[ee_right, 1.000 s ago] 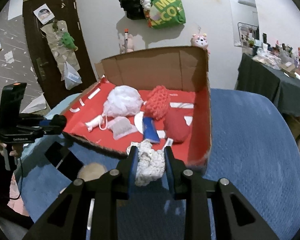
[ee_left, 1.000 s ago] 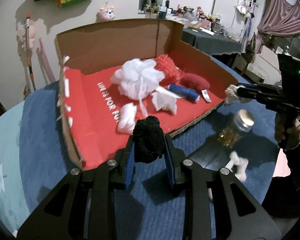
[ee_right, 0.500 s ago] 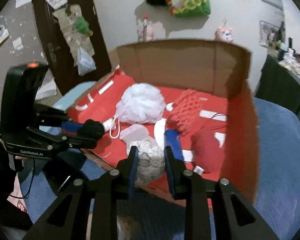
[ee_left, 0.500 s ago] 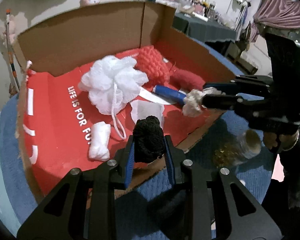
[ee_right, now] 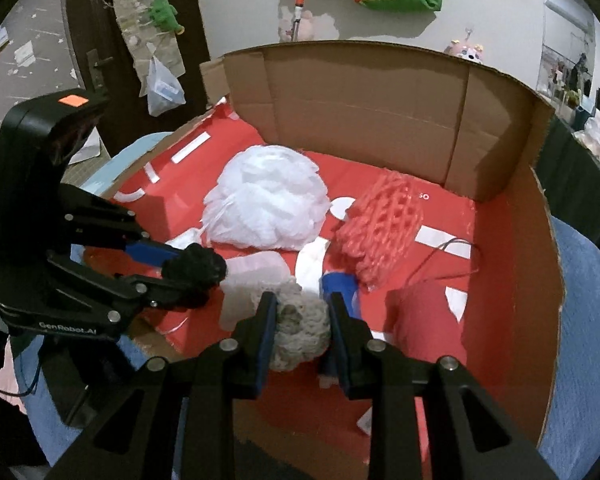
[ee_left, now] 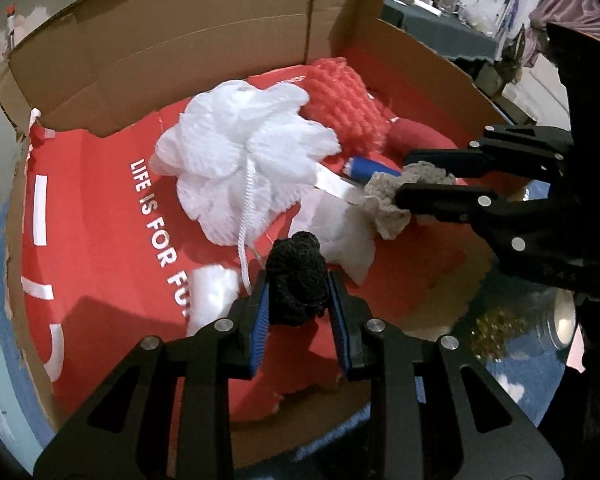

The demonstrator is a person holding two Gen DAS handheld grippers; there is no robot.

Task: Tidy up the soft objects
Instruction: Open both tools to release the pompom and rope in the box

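Note:
My left gripper (ee_left: 298, 304) is shut on a black crocheted ball (ee_left: 298, 280) and holds it over the near part of the red-lined cardboard box (ee_left: 100, 264). My right gripper (ee_right: 302, 328) is shut on a beige crocheted ball (ee_right: 304, 330), also over the box (ee_right: 512, 280). The right gripper with the beige ball (ee_left: 392, 200) shows at the right in the left wrist view. The left gripper with the black ball (ee_right: 194, 266) shows at the left in the right wrist view. The two balls are close but apart.
In the box lie a white mesh pouf (ee_left: 244, 156), a coral knitted piece (ee_left: 348, 100), a dark red pad (ee_left: 416, 140), a blue roll (ee_left: 368, 168) and white cloths (ee_left: 340, 228). A glass jar (ee_left: 540, 324) stands on the blue table cover outside the box.
Both grippers have moved forward from outside the box front to over its red floor, each still holding its ball. They have come closer together.

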